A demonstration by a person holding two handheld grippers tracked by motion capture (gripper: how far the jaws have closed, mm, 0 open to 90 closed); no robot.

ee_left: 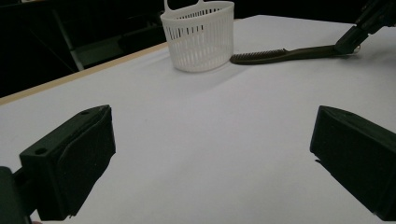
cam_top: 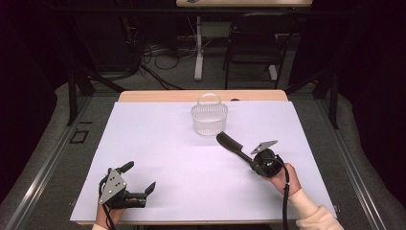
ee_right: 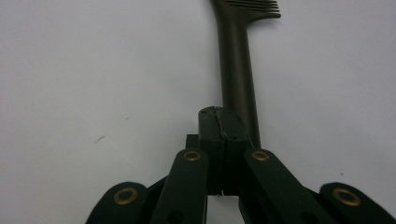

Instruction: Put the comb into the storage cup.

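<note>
High view shows my right gripper (cam_top: 252, 159) low over the white table cover (cam_top: 158, 158), its jaws pressed together on the handle end of the black comb (cam_top: 233, 146). I take the comb by the very end because that leaves the whole toothed length free to go wherever it is headed; the head points up and away toward the small white basket (cam_top: 209, 120), which sits near the far edge with its handle loop upright and its mouth open upward. The comb's tip lies just beside the basket's base, not inside it.

From the right gripper view, the two pads (ee_right: 219, 135) meet on the handle's end and the shaft runs straight ahead, teeth at the top of the frame. Holding in line with the shaft should keep the comb from swinging when I lift, I judge. Whether it rests on the cover or floats just above I cannot tell.

My left gripper (cam_top: 141, 178) waits near the table's near edge, well apart from both, jaws spread wide and holding nothing. In the left gripper view its pads (ee_left: 88, 154) frame bare cover, with basket and comb far ahead.
</note>
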